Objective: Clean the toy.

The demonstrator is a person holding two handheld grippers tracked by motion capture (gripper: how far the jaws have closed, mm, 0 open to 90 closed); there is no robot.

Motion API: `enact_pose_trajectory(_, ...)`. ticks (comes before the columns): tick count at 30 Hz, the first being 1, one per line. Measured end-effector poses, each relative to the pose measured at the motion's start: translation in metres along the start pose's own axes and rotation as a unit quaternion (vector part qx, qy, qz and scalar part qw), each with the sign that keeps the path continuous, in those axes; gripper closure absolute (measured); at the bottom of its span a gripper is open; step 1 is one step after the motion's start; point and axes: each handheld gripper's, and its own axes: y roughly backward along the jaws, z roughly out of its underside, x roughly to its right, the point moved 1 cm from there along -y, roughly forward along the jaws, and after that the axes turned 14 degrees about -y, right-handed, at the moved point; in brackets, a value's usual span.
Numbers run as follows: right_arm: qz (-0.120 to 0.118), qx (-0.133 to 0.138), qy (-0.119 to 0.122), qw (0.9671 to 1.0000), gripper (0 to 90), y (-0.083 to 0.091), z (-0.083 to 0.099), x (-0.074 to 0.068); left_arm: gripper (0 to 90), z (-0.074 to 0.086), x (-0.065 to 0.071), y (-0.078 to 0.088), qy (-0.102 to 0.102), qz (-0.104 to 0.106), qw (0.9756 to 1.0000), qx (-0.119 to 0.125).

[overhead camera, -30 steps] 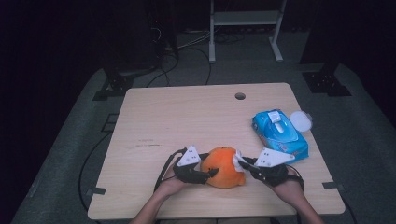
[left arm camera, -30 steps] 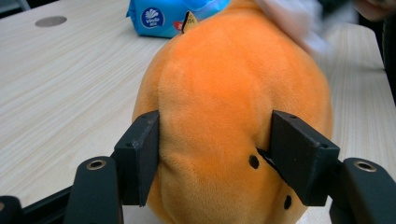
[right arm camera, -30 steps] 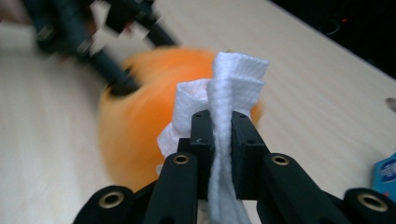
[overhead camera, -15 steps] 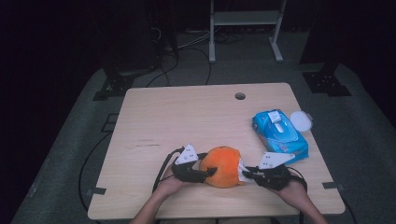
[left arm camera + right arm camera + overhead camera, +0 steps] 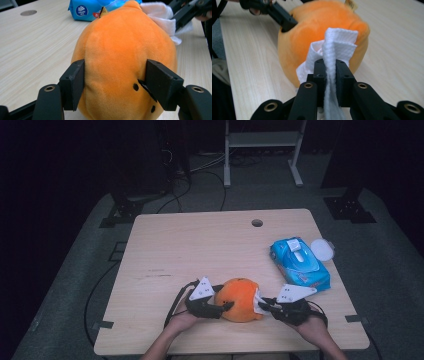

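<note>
Holding the orange plush toy (image 5: 241,299) steady at the near edge of the table (image 5: 210,250), my left hand-held gripper (image 5: 115,87) clamps its jaws against both flanks. My right hand-held gripper (image 5: 329,72), clenched on a folded white wipe (image 5: 334,50), has slid in a touch over the last second and now presses the wipe on the toy's right side. I judge a wiping stroke is underway. The blue wipes pack (image 5: 300,262) sits far right.

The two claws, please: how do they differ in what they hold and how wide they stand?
The left claw spans the orange plush with jaws wide apart; the right claw is pinched nearly closed on a white wipe. The plush is bulky, the wipe thin and folded. Both claws meet at the plush.
</note>
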Motion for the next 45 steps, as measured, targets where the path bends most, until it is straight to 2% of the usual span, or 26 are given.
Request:
enact_pose_trajectory(2, 0.004, 0.009, 0.007, 0.9999, 79.6, 0.001, -0.005, -0.001, 33.4, -0.001, 0.001, 0.000, -0.004, 0.000, 1.0000, 0.001)
enact_pose_trajectory(3, 0.005, 0.020, 0.010, 0.9997, 79.6, 0.002, -0.009, -0.002, 33.5, -0.002, 0.003, -0.001, -0.013, 0.002, 0.9999, 0.004)
enact_pose_trajectory(4, 0.006, 0.051, 0.009, 0.9987, 79.5, 0.002, -0.021, -0.003, 33.9, -0.003, 0.005, -0.001, -0.020, 0.002, 0.9998, 0.003)
enact_pose_trajectory(6, 0.020, 0.066, 0.014, 0.9975, 79.4, 0.000, -0.030, -0.003, 34.0, -0.008, 0.012, -0.002, -0.043, 0.000, 0.9991, 0.000)
enact_pose_trajectory(11, 0.014, 0.048, 0.002, 0.9987, 79.5, -0.005, -0.020, 0.003, 33.7, -0.007, 0.012, -0.003, -0.038, 0.016, 0.9991, 0.012)
enact_pose_trajectory(12, 0.016, 0.045, 0.009, 0.9988, 79.6, -0.002, -0.015, 0.001, 28.1, -0.011, 0.009, 0.000, -0.024, 0.042, 0.9984, 0.031)
enact_pose_trajectory(13, 0.016, 0.045, 0.009, 0.9988, 79.6, -0.002, -0.015, 0.001, 22.8, -0.011, 0.009, 0.000, -0.024, 0.042, 0.9984, 0.031)
enact_pose_trajectory(14, 0.020, 0.043, 0.026, 0.9986, 79.6, 0.001, -0.010, -0.003, 19.0, -0.016, 0.005, 0.002, -0.007, 0.057, 0.9971, 0.049)
enact_pose_trajectory(16, 0.020, 0.044, 0.032, 0.9983, 79.6, 0.002, -0.009, -0.005, 18.0, -0.018, 0.004, 0.001, -0.005, 0.056, 0.9972, 0.050)
enact_pose_trajectory(18, 0.020, 0.039, 0.041, 0.9982, 79.6, 0.002, -0.009, -0.008, 21.8, -0.017, 0.007, -0.005, -0.018, 0.038, 0.9989, 0.022)
enact_pose_trajectory(19, 0.020, 0.039, 0.041, 0.9982, 79.6, 0.002, -0.009, -0.008, 25.0, -0.017, 0.007, -0.005, -0.018, 0.038, 0.9989, 0.022)
enact_pose_trajectory(20, 0.028, 0.040, 0.046, 0.9978, 79.6, 0.001, -0.011, -0.011, 26.6, -0.017, 0.012, -0.008, -0.034, 0.031, 0.9989, 0.009)
enact_pose_trajectory(25, 0.027, 0.049, 0.058, 0.9967, 79.5, -0.002, -0.021, -0.022, 30.2, -0.019, 0.019, -0.008, -0.060, 0.027, 0.9978, 0.002)
enact_pose_trajectory(26, 0.033, 0.045, 0.073, 0.9957, 79.0, -0.005, -0.026, -0.024, 30.3, -0.019, 0.021, -0.008, -0.064, 0.027, 0.9976, 0.001)
enact_pose_trajectory(31, 0.049, 0.053, 0.049, 0.9962, 79.0, -0.002, -0.030, -0.011, 30.5, -0.019, 0.024, -0.007, -0.070, 0.034, 0.9969, 0.001)
enact_pose_trajectory(32, 0.042, 0.053, 0.025, 0.9974, 79.1, 0.000, -0.025, 0.000, 30.4, -0.019, 0.023, -0.007, -0.066, 0.043, 0.9969, 0.007)
enact_pose_trajectory(33, 0.042, 0.053, 0.025, 0.9974, 79.1, 0.000, -0.025, 0.000, 29.7, -0.019, 0.023, -0.007, -0.066, 0.043, 0.9969, 0.007)
enact_pose_trajectory(34, 0.030, 0.050, 0.018, 0.9981, 79.5, 0.001, -0.020, 0.002, 27.0, -0.021, 0.019, -0.006, -0.053, 0.062, 0.9965, 0.020)
enact_pose_trajectory(35, 0.030, 0.050, 0.018, 0.9981, 79.5, 0.001, -0.020, 0.002, 23.3, -0.021, 0.019, -0.006, -0.053, 0.062, 0.9965, 0.020)
enact_pose_trajectory(36, 0.025, 0.043, 0.030, 0.9983, 79.8, 0.001, -0.017, 0.000, 19.9, -0.024, 0.013, -0.002, -0.034, 0.071, 0.9962, 0.038)
enact_pose_trajectory(38, 0.027, 0.041, 0.044, 0.9978, 79.9, 0.004, -0.015, -0.004, 16.8, -0.026, 0.009, 0.000, -0.019, 0.070, 0.9962, 0.048)
enact_pose_trajectory(39, 0.027, 0.041, 0.044, 0.9978, 79.9, 0.004, -0.015, -0.004, 16.8, -0.027, 0.006, 0.001, -0.011, 0.062, 0.9969, 0.048)
enact_pose_trajectory(40, 0.011, 0.040, 0.051, 0.9978, 79.9, 0.005, -0.013, -0.006, 12.3, -0.025, 0.003, -0.003, -0.009, 0.045, 0.9988, 0.014)
enact_pose_trajectory(41, 0.011, 0.040, 0.051, 0.9978, 79.9, 0.005, -0.013, -0.006, 12.0, -0.025, 0.003, -0.003, -0.009, 0.045, 0.9988, 0.014)
enact_pose_trajectory(42, 0.003, 0.038, 0.059, 0.9975, 79.9, 0.006, -0.013, -0.011, 13.1, -0.019, 0.003, -0.010, 0.019, 0.065, 0.9977, -0.001)
enact_pose_trajectory(45, 0.026, 0.038, 0.080, 0.9957, 79.9, 0.004, -0.017, -0.020, 24.1, -0.016, 0.010, -0.013, 0.007, 0.050, 0.9987, -0.002)
